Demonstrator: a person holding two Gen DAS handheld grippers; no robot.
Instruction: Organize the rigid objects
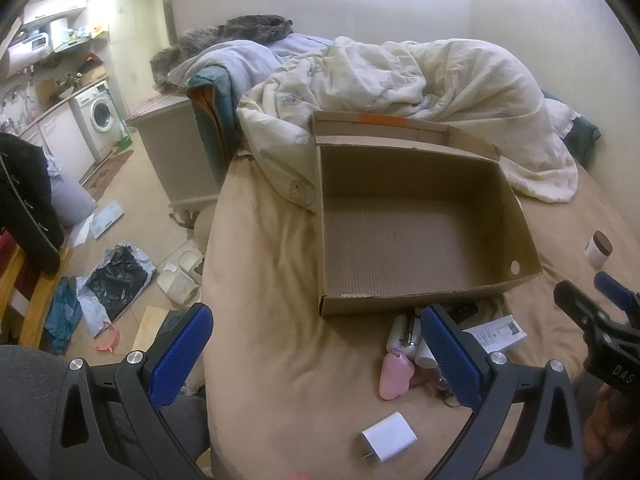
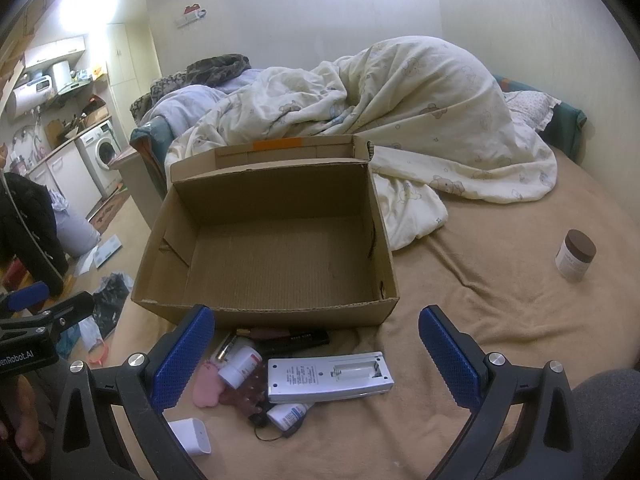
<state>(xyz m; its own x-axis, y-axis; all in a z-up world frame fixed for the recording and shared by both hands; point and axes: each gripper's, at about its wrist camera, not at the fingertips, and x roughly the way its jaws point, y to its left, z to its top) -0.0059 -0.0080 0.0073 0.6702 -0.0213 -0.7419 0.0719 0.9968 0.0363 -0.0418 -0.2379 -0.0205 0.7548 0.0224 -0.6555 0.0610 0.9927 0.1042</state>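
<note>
**Op:** Right gripper [image 2: 316, 356] is spread wide with nothing in it, hovering over the heap. Left gripper [image 1: 316, 354] is spread and empty too. The box [image 2: 280, 312] sits just ahead of both, bare inside.

**Spotter:** What's nearest your right one?

**Op:** A white remote [image 2: 330, 376], lying flat just below the fingers, back side up, across a small bottle [image 2: 240, 366] and a pink piece [image 2: 206, 390]. The charger [image 2: 190, 436] lies off to my lower left, the jar [image 2: 576, 255] well off to the right.

**Spotter:** Start with the remote?

**Op:** I think so. It's on top, so lifting it shouldn't drag the rest. I'd turn the fingers to span its narrow width, come straight down, and pinch near the middle so it won't tip.

**Spotter:** Any risk?

**Op:** The soft bed [image 2: 460, 320] gives underfoot, so press lightly. Then carry forward over the near wall.
</note>
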